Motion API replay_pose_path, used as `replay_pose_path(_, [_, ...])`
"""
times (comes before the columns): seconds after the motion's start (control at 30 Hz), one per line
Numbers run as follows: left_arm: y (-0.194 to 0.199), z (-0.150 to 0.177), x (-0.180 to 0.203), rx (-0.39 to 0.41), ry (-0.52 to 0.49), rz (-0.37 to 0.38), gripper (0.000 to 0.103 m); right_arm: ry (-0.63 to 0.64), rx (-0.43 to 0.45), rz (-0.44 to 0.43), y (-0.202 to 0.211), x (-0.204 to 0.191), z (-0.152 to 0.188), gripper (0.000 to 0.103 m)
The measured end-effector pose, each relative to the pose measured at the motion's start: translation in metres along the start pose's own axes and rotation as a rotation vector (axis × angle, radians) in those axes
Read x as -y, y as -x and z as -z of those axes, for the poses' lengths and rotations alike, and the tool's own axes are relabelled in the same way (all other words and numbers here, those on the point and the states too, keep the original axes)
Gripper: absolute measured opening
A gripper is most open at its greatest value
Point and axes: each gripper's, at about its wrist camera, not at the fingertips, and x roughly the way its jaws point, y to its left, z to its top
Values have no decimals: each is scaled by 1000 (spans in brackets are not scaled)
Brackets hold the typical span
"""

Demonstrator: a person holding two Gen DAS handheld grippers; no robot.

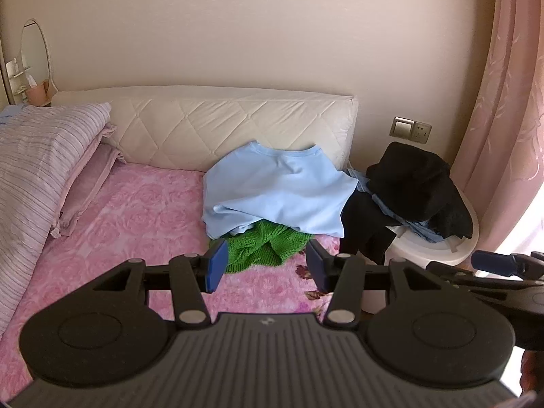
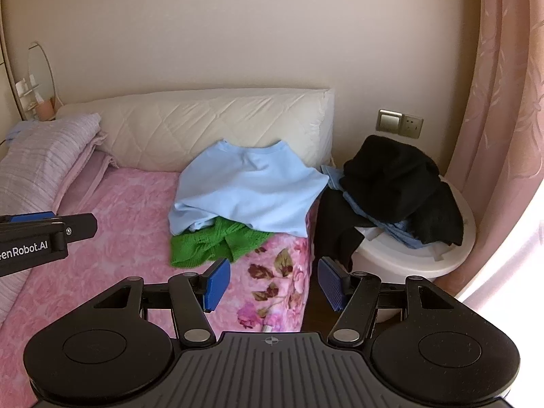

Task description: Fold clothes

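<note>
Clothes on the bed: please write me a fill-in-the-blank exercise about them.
1. The blue shirt lies partly on top of the ____ knit.
2. Both claws, left and right, are ____.
3. The black garment lies on a white ____.

Answers: green; open; stool

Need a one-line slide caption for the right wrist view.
Open right gripper faces a light blue shirt lying over a green knit on the pink bed, black clothes piled alongside.

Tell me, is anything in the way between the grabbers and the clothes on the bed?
Nothing visible: only bare pink blanket lies between the open left gripper, the open right gripper and the green knit under the light blue shirt.
</note>
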Motion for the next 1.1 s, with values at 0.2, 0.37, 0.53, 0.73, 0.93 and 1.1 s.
replay_pose_path(0.2, [1,-4,9,2,14,-15,46,6,9,-10,5,-9,2,61])
replay_pose_path(0.37, [6,-6,18,9,29,-27,46,18,15,-22,8,-10,-2,61])
replay_pose_path(0.53, [9,-6,18,20,50,-26,46,36,14,-22,11,-11,-6,61])
replay_pose_path(0.73, [13,-4,15,25,75,-24,46,57,10,-19,15,-17,-7,61])
replay_pose_path(0.93, [17,-1,4,23,76,-13,46,55,5,-12,19,-19,-7,61])
replay_pose_path(1.1, [20,5,-5,25,80,-2,46,56,1,0,21,-18,-7,61])
